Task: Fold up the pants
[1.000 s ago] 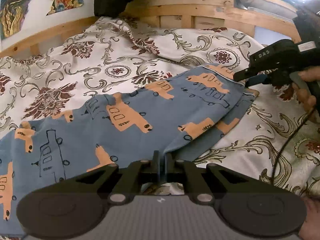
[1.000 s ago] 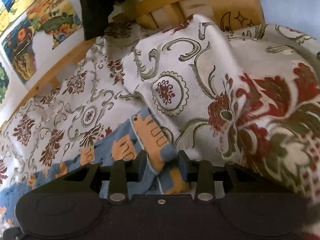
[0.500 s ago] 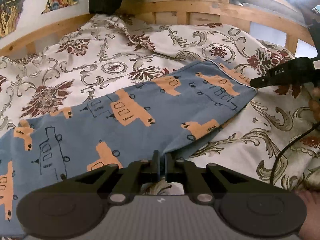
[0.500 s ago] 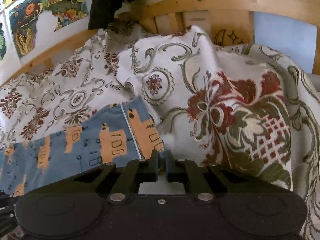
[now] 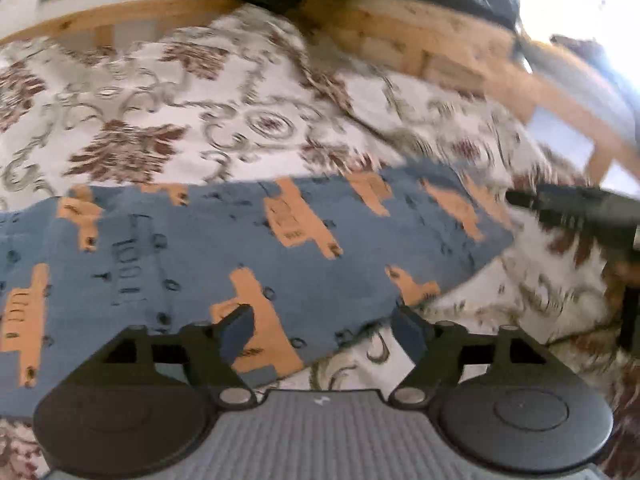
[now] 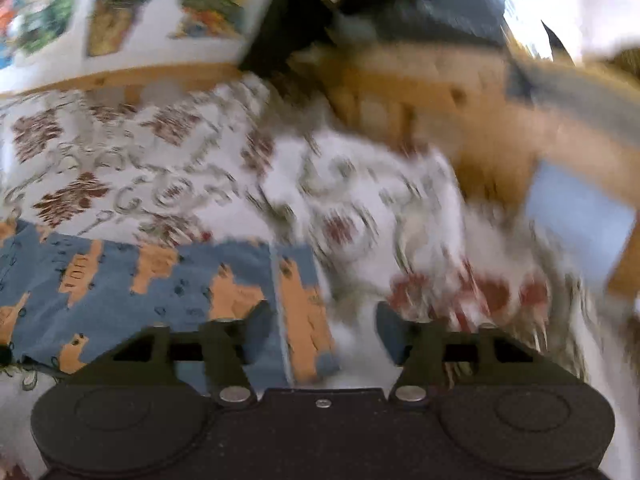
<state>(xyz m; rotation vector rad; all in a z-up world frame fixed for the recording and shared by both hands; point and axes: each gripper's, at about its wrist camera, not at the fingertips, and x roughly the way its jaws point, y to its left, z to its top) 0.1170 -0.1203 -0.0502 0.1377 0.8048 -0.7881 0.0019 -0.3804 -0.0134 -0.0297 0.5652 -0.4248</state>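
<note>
The pants [image 5: 248, 256], blue with orange vehicle prints, are spread flat across the patterned bedspread [image 5: 168, 120]. The left gripper [image 5: 324, 330] is held with jaws apart over the near edge, gripping nothing; the right gripper [image 6: 322, 330] is likewise spread above the hemmed end. The fabric is judged thin, light and limp, so it is best taken by pinching both layers at hem corners.

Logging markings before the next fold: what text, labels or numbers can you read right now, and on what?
None readable.
Small white mark on the grey ribbed body of the left hand-held gripper: a logo, not letters.
Black side of the right hand-held gripper: blurred.
Blue truck-print pants: pictures only.
Colourful wall pictures: blurred.
</note>
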